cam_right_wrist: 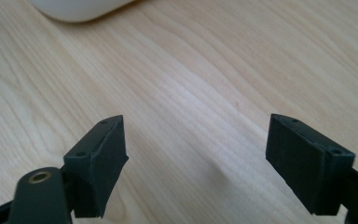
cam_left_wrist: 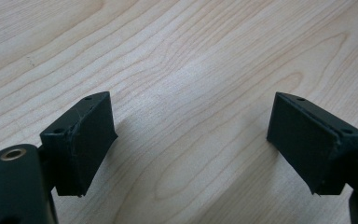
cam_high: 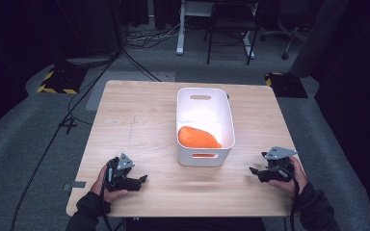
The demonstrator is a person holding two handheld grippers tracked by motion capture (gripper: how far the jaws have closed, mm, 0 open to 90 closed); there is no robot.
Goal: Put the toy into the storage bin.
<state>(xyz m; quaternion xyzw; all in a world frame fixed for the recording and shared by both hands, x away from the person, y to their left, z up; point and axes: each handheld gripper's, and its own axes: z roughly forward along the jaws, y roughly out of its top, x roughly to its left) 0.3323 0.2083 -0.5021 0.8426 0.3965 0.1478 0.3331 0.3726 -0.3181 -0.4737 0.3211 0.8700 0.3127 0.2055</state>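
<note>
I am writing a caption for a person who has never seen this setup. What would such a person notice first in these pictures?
First, the bright orange object lying in the near end of the white bin, which stands right of centre on the wooden table. Next, the two black grippers near the front edge, the left gripper and the right gripper, both with jaws wide apart over bare wood.
</note>
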